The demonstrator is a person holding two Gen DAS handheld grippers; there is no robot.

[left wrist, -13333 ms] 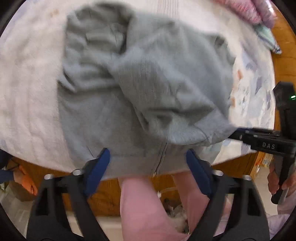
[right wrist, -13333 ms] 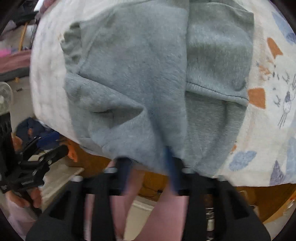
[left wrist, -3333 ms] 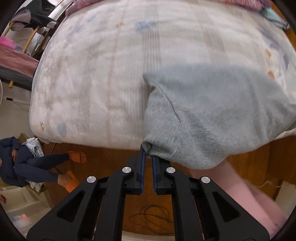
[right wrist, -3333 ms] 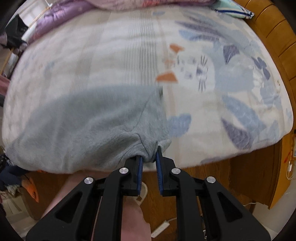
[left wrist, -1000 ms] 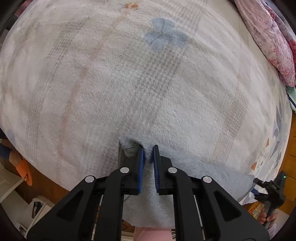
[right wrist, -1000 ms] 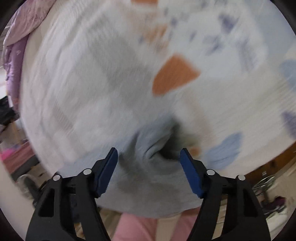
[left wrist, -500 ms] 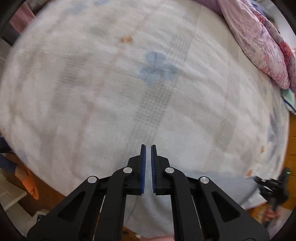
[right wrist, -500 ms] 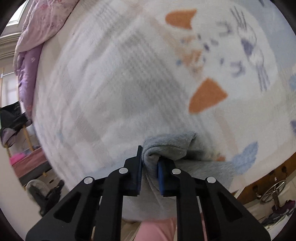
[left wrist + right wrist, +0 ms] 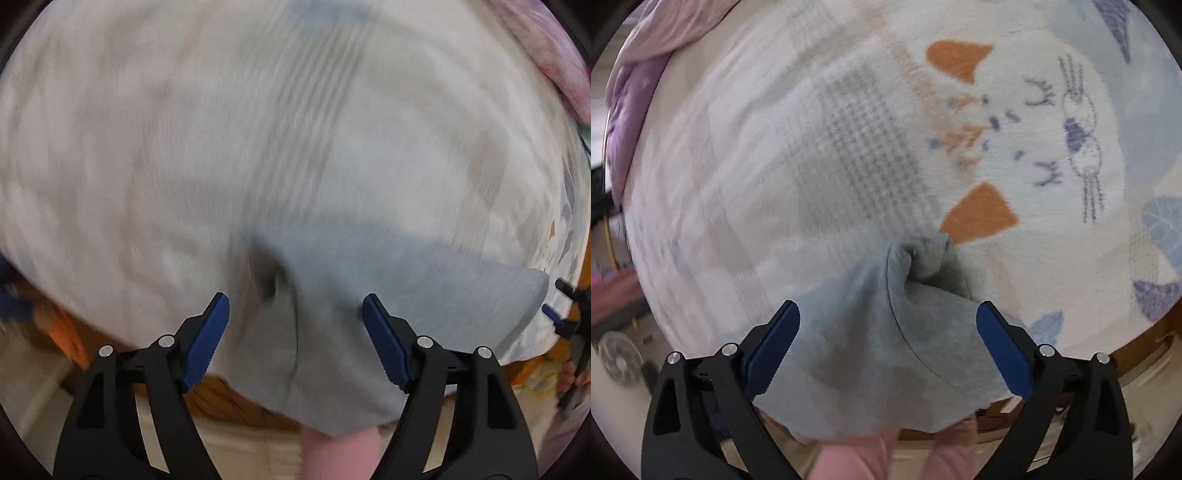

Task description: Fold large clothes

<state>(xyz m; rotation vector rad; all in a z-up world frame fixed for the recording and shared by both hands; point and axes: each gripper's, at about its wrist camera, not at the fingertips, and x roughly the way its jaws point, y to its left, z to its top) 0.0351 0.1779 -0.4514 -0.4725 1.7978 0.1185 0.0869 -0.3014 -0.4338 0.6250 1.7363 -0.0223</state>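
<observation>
You've got a bed (image 9: 746,206) under both grippers, covered by a fuzzy whitish blanket (image 9: 849,155) with grey checked bands, orange patches, blue leaves and a little line-drawn rabbit, all out ahead of your right gripper (image 9: 888,341) and off to its right. The grey garment (image 9: 871,339) lies right on that blanket at the near edge, bunched into a knot just ahead of the right gripper and hanging over the bed's side below it. In the left wrist view it's blurry, but the same grey garment (image 9: 388,295) spreads between and to the right of your left gripper (image 9: 295,336). A pink-purple quilt (image 9: 646,66) sits at the far left corner.
</observation>
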